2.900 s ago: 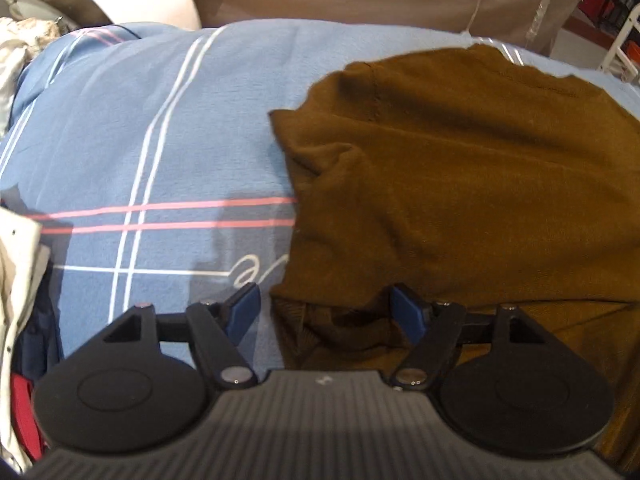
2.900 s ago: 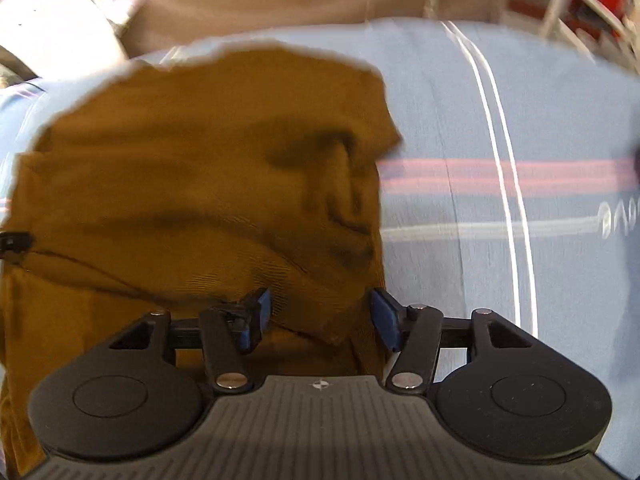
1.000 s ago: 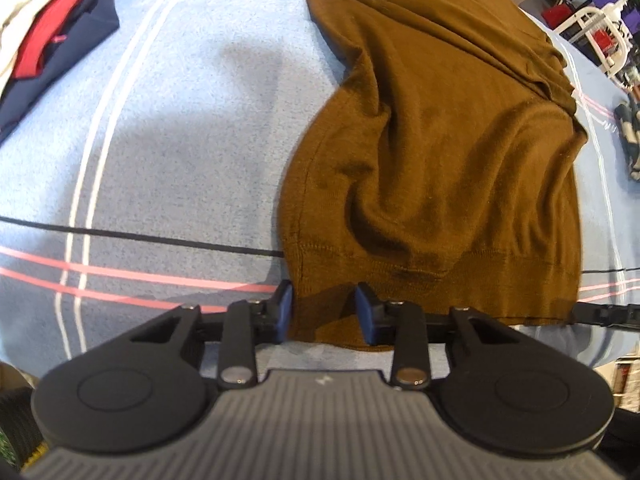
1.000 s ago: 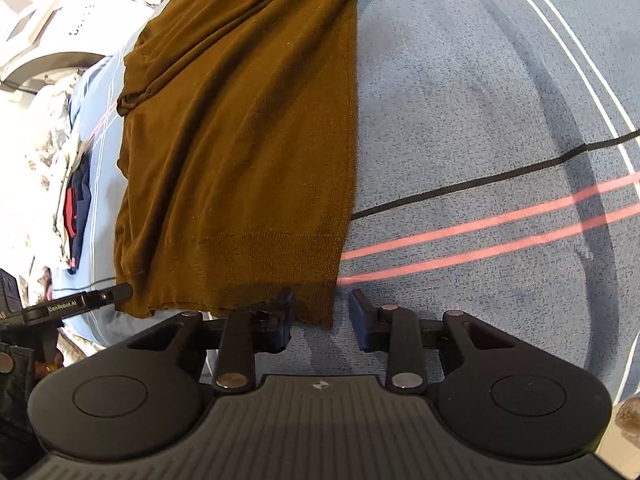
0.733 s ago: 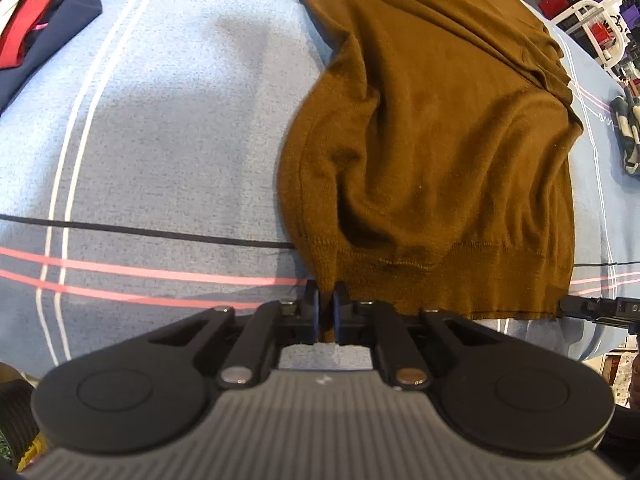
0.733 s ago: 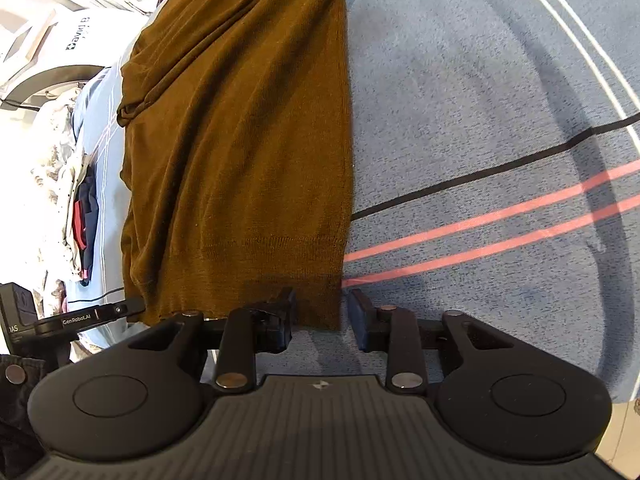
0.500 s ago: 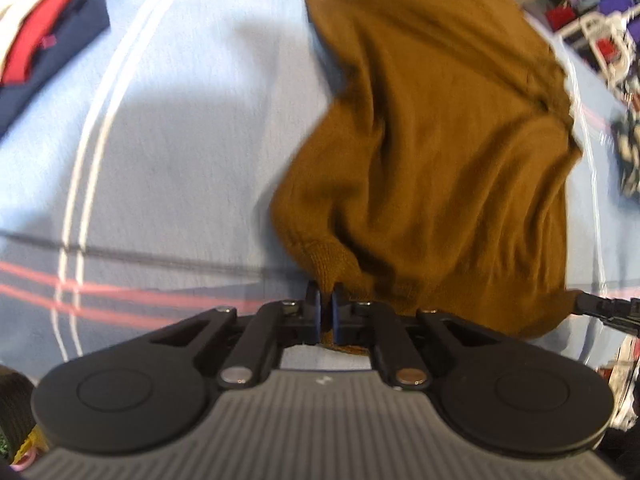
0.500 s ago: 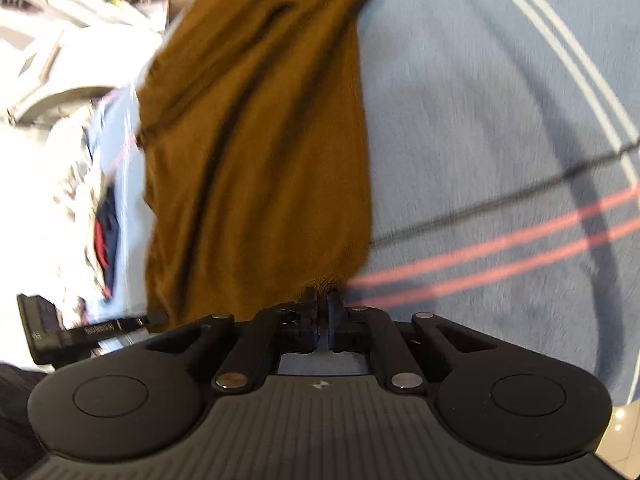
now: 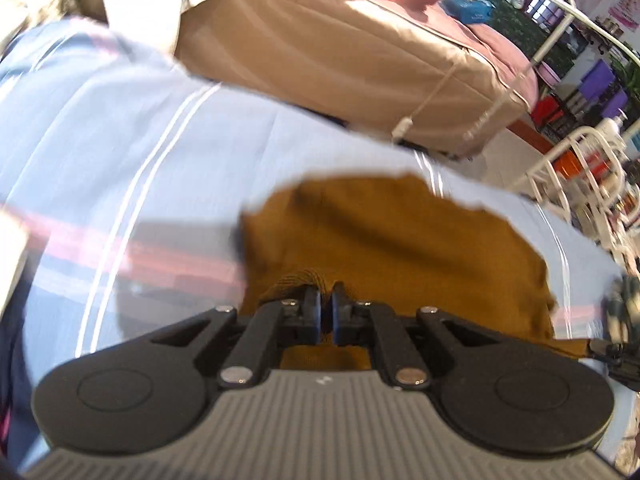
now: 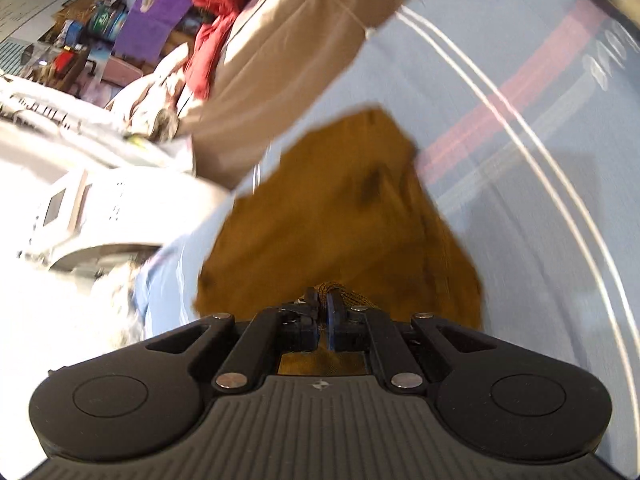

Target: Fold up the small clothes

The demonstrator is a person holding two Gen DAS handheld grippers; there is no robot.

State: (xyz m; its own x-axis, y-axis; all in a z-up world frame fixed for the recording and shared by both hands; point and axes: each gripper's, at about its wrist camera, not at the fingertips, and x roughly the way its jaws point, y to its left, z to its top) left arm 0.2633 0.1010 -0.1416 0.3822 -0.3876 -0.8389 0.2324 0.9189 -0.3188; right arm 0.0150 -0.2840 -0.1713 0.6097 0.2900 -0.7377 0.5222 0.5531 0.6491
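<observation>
Left wrist: our left tool (image 9: pixel 326 312) pinches the brown sweater (image 9: pixel 400 240) hem, on blue striped bedsheet (image 9: pixel 120 152). Right wrist alone shows right tool (image 10: pixel 322 312) clamped on sweater (image 10: pixel 340 208), white appliance (image 10: pixel 76 208) far left.

Brown knit sweater, lifted by its ribbed hem

The brown sweater (image 9: pixel 400 240) is a fine rust-brown knit lying rumpled on a blue striped bed sheet (image 9: pixel 120 152); its ribbed hem is bunched and raised at two pinched points, the rest trailing away across the sheet, blurred.
</observation>
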